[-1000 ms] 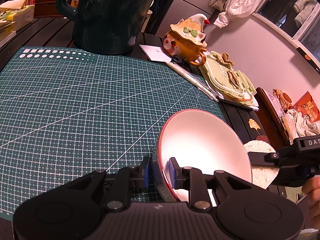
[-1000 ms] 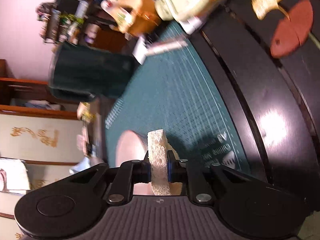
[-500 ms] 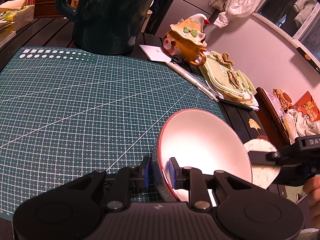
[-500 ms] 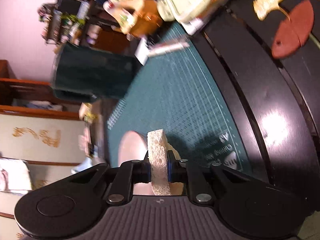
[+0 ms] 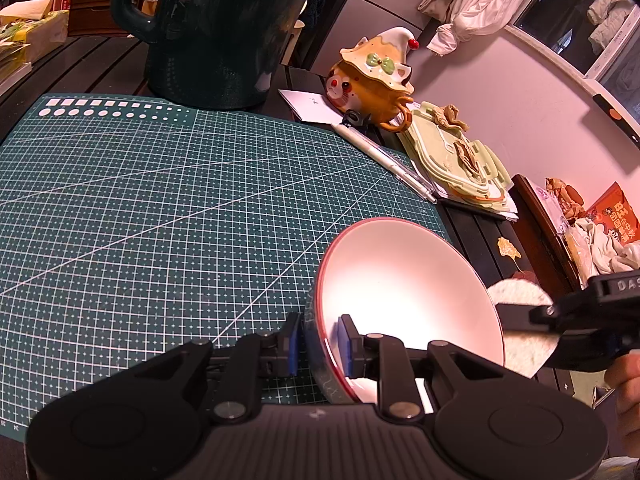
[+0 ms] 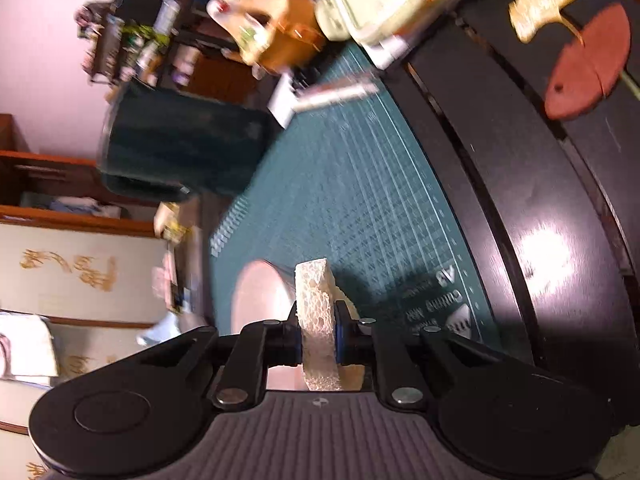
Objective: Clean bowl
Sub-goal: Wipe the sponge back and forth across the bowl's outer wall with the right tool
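While the left gripper (image 5: 318, 346) clamps the near rim of the tilted bowl (image 5: 404, 292) at the mat's (image 5: 160, 208) near right corner, the right gripper (image 6: 318, 338), pinched on the sponge (image 6: 316, 320), sits just right of the bowl; bring the sponge over the rim and wipe the inside gently, keeping the bowl steady.

You are working at a dark slatted table (image 5: 476, 236) under warm light that is glaring off its top at 3 o'clock in the right view. A pink wall (image 5: 520, 120) is running past at 2 o'clock, with a window (image 5: 576, 4) above it. A wooden cabinet (image 6: 44, 184) is standing at 9 o'clock.
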